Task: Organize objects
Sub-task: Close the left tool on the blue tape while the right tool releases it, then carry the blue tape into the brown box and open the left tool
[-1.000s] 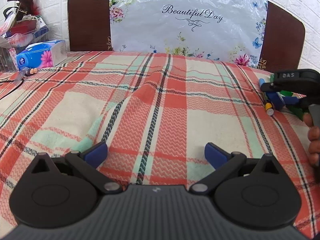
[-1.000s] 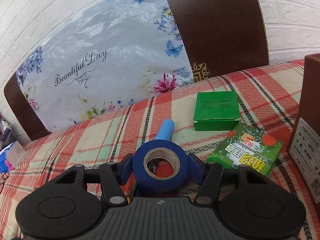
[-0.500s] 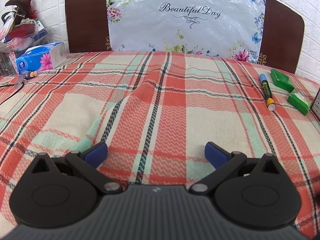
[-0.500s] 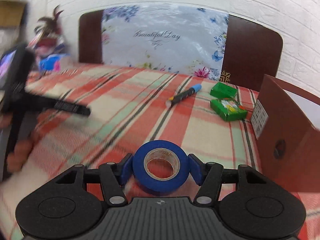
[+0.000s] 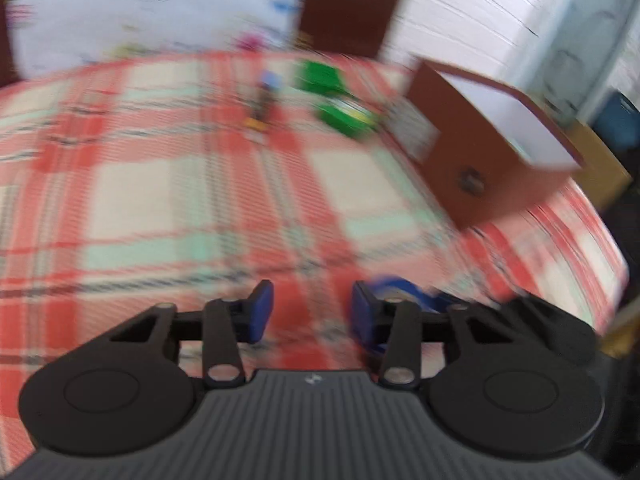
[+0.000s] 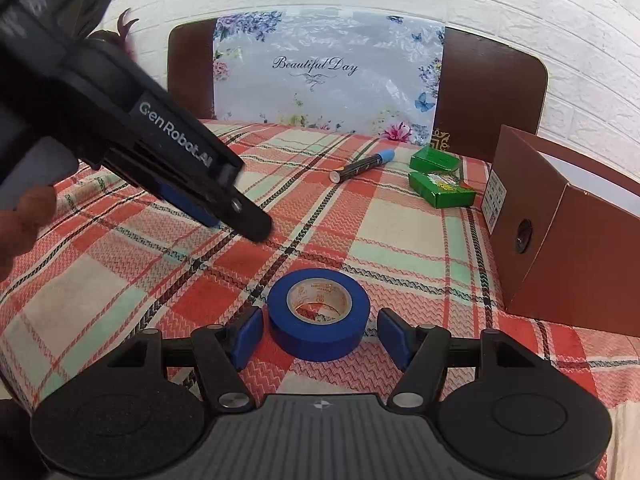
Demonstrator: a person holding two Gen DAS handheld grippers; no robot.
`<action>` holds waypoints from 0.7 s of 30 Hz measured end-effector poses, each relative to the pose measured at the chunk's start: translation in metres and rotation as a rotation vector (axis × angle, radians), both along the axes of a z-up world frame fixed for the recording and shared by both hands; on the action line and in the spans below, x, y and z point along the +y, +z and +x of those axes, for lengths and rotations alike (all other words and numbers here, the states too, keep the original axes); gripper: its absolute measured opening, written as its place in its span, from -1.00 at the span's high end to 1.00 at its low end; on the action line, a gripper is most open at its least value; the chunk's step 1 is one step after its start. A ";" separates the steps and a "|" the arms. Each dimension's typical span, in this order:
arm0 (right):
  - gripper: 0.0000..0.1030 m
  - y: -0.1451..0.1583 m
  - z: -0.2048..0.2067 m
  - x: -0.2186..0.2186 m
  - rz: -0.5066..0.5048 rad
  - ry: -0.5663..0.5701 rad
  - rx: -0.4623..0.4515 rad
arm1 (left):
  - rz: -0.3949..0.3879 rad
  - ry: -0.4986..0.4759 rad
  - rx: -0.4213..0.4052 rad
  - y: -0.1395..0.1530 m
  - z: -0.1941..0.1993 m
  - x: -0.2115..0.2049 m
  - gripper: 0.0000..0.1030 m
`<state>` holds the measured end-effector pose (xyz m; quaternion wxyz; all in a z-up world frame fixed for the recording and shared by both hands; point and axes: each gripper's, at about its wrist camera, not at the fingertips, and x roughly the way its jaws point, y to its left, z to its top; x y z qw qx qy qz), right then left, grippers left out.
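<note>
A blue tape roll (image 6: 318, 314) lies flat on the plaid tablecloth (image 6: 400, 236), between the pads of my right gripper (image 6: 320, 334). There is a gap on each side, and the jaws are opening. My left gripper (image 5: 308, 312) is blurred by motion; its jaws are closing with nothing between them. In the right wrist view the left gripper (image 6: 240, 216) reaches in from the upper left, above the cloth. Behind one left finger shows the blue tape roll (image 5: 404, 292). Farther back lie a black marker (image 6: 362, 166) with a blue cap and two green boxes (image 6: 434, 159) (image 6: 442, 190).
An open brown box (image 6: 560, 240) with a white inside stands at the right, next to the green boxes. A floral plastic bag (image 6: 320, 80) leans on dark chair backs (image 6: 488, 92) at the far edge. The table's right edge (image 5: 616, 280) is close.
The tape, held upright in my right gripper before, now lies flat on the cloth with the pads off it. My left gripper has swung right toward the brown box, and its jaws have narrowed.
</note>
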<state>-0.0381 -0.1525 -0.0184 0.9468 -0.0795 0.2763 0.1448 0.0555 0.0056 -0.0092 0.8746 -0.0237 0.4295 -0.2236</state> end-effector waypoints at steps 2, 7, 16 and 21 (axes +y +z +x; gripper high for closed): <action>-0.19 -0.002 0.000 -0.003 0.009 -0.001 0.007 | 0.015 -0.036 0.020 -0.005 -0.004 -0.014 0.15; -0.16 -0.007 0.000 -0.006 0.021 0.014 0.003 | 0.016 -0.059 0.070 -0.020 -0.002 -0.030 0.16; -0.03 0.016 -0.012 -0.019 0.028 -0.023 -0.172 | 0.029 -0.055 0.013 0.016 0.008 -0.050 0.55; -0.04 0.048 -0.004 -0.056 -0.014 -0.163 -0.361 | 0.016 -0.157 -0.129 0.068 0.022 -0.104 0.55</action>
